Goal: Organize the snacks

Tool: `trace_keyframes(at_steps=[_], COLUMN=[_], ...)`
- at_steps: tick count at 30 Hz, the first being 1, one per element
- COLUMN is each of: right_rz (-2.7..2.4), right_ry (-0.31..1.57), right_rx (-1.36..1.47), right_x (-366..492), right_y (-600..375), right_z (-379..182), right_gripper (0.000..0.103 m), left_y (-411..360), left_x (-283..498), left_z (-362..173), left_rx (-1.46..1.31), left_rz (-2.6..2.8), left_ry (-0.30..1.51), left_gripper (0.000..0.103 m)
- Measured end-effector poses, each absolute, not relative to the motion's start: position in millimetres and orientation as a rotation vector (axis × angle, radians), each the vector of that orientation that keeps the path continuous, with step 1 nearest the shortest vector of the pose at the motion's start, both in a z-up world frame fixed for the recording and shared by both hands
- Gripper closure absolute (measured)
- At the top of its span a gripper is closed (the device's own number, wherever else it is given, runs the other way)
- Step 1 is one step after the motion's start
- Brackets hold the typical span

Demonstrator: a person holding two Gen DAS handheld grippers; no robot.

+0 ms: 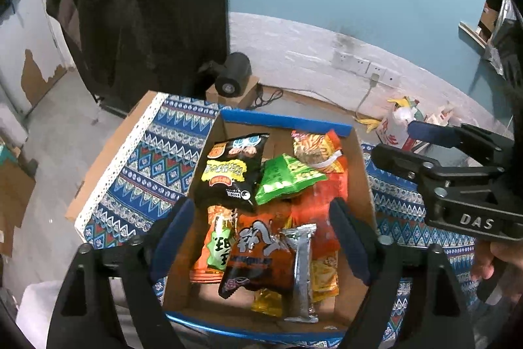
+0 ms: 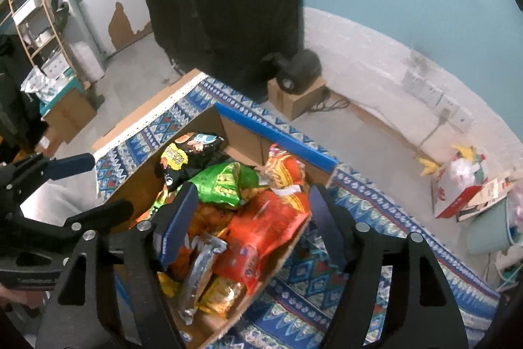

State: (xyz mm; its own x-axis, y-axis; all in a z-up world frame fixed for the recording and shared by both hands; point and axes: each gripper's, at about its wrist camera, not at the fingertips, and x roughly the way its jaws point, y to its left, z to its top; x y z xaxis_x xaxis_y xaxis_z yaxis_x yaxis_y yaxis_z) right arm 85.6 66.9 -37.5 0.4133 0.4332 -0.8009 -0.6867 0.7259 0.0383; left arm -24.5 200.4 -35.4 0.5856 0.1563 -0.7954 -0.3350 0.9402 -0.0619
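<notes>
A cardboard box [image 1: 366,182] with blue-taped rims holds several snack packets: a black bag [image 1: 233,169], a green bag [image 1: 287,177], orange and red bags [image 1: 323,205], a dark orange packet [image 1: 258,260] and a silver bar [image 1: 302,270]. My left gripper [image 1: 261,237] is open and empty above the box's near half. The right gripper [image 1: 421,149] shows at the right, open. In the right wrist view my right gripper [image 2: 251,218] is open and empty over the box [image 2: 242,126], above the red bag [image 2: 268,228] and green bag [image 2: 225,183]. The left gripper [image 2: 75,185] shows at the left.
The box sits on a table with a blue patterned cloth [image 1: 153,165]. A dark coat [image 1: 147,5] hangs behind. A black device [image 1: 233,74] sits on a small carton on the floor. A bag of rubbish [image 1: 397,123] lies by the wall.
</notes>
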Motion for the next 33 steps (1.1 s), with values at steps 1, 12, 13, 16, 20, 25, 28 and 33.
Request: trace_keyframes(at_steps=[1,12,13,16,20,25,28,33], right_rz=[0.711,0.675,0.668,0.647,0.619,0.597,0.587,0.577], right_ry=[0.883,0.800,0.798,0.792,0.794,0.795,0.791,0.788], right_rx=[-0.319,-0.291,-0.290,-0.287,-0.265,-0.254,-0.259,-0.265], right_x=[81.8,55.1,53.0,49.2,44.8,37.9,34.0,32.4], right_y=[64.0,28.4,24.9,14.1,-1.2,-15.5,-21.7,-31.6], right_z=[-33.0,-5.2,-4.5,-3.1,-1.5,-3.5,-4.6,-5.7], right_gripper=[0.028,0.026,0.026,0.025,0.025,0.025,0.025,0.025], left_y=[197.2,162.7,160.8,154.9,144.8,131.8,123.7,118.8], left_x=[-25.9,-33.9,-35.2,-39.0,-44.3,-46.4,-47.1,-49.6], left_z=[-32.9,-17.9,-16.1,-11.0,-3.8,2.3,3.1,2.1], left_rx=[-0.210,-0.082,-0.077,-0.060,-0.023,-0.007,0.004,-0.006], left_rz=[0.287,0.289,0.290,0.285,0.291,0.277,0.260,0.245], left_ry=[0.893,0.850,0.840,0.821,0.779,0.750,0.747,0.751], left_gripper=[0.015,0.014,0.014,0.014,0.009,0.006,0.005,0.005])
